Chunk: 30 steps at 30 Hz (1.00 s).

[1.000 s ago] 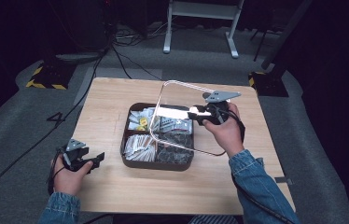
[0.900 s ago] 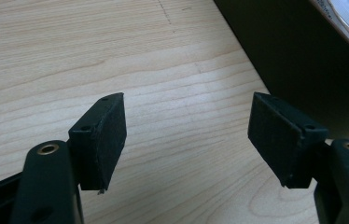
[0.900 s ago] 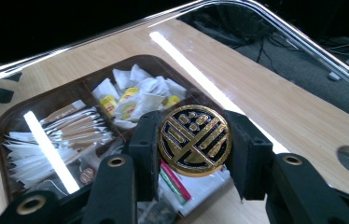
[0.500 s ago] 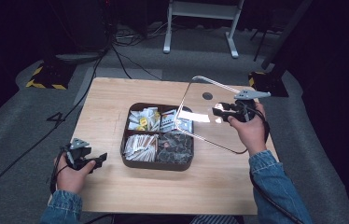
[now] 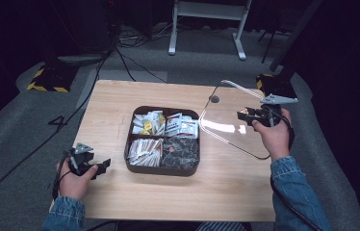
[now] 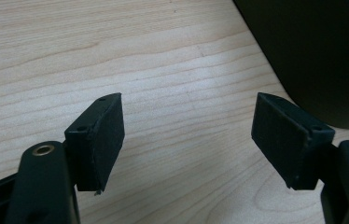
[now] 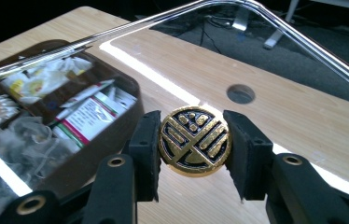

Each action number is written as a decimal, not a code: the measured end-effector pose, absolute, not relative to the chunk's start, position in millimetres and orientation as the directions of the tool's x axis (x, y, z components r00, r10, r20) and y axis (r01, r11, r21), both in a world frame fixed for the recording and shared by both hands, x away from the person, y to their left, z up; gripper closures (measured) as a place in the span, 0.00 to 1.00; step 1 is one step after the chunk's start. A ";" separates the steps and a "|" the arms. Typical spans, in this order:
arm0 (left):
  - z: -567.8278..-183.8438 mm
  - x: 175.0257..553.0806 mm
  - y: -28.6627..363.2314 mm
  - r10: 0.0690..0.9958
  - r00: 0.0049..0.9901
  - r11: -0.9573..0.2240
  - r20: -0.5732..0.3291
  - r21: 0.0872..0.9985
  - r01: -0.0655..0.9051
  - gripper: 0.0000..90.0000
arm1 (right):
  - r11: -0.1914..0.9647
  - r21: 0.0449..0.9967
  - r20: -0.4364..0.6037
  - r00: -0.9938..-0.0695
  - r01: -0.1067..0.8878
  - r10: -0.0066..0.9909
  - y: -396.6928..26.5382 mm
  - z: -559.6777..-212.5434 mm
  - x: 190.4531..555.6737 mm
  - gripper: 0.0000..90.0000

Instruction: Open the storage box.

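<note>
Lid (image 5: 231, 120): clear, square, with a gold-and-black knob (image 7: 194, 147); I hold it tilted above the table's right side, just beside the box and no longer over it.
Change: a second ago I had it over the box; half a second ago it was partway off. I judge the lid-removal step nearly done, with set-down remaining.
Right gripper (image 5: 250, 115): jaws clenched on the knob from both sides, as the right gripper view shows.
Box (image 5: 162, 168): dark, four compartments, now uncovered; packets and sachets fill it.
Left gripper (image 5: 102, 166): jaws spread wide, grasping nothing; it rests low on the table (image 5: 120, 110) near the box's left wall.
Table hole (image 7: 240, 94): visible through the lid.
Risk: I judge the knob grip narrow; the lid could swing.
</note>
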State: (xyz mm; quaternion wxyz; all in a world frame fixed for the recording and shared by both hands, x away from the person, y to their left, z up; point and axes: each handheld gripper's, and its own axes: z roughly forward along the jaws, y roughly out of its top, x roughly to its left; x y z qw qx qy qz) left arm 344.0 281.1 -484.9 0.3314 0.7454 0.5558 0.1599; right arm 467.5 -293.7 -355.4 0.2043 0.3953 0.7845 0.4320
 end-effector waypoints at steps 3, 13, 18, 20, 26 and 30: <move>-485.3 343.8 280.1 0.933 0.338 -0.176 -0.119 0.668 0.723 0.29 | 0.321 0.826 0.008 -0.580 0.463 0.815 -306.5 -361.4 468.4 0.66; -485.8 342.7 277.8 0.934 0.342 -0.190 -0.104 0.666 0.721 0.28 | 0.309 0.810 0.015 -0.545 0.498 0.838 -327.4 -380.1 470.3 0.65; -484.4 341.6 278.5 0.934 0.341 -0.184 -0.109 0.670 0.719 0.28 | 0.307 0.802 0.020 -0.536 0.512 0.844 -333.7 -391.0 470.1 0.65; -484.1 341.4 278.7 0.934 0.342 -0.186 -0.107 0.672 0.717 0.28 | 0.304 0.797 0.025 -0.531 0.522 0.847 -336.5 -398.6 469.7 0.65; -483.6 341.1 278.2 0.933 0.344 -0.186 -0.104 0.679 0.710 0.29 | 0.302 0.788 0.033 -0.526 0.537 0.850 -339.7 -411.8 469.8 0.66; -483.5 341.0 277.1 0.933 0.342 -0.172 -0.116 0.690 0.703 0.28 | 0.298 0.776 0.043 -0.518 0.556 0.854 -341.1 -424.7 469.8 0.65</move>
